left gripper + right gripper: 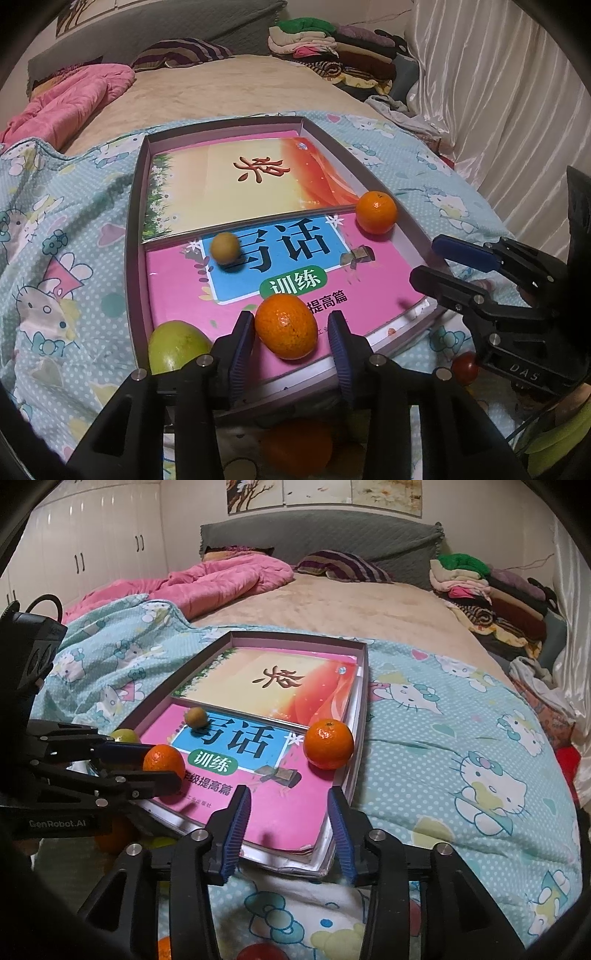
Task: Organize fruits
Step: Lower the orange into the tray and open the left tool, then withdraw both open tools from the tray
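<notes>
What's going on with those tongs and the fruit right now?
Left tongs open around near orange, not squeezing. Right tongs open, empty, at box corner. Second orange, small brown fruit, green fruit already in box. Nothing blocking.

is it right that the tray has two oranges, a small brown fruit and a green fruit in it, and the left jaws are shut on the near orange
Not quite. The left gripper is open: in the left wrist view its jaws stand either side of the near orange with gaps. The rest holds: the tray also has the far orange, small brown fruit and green fruit.
</notes>
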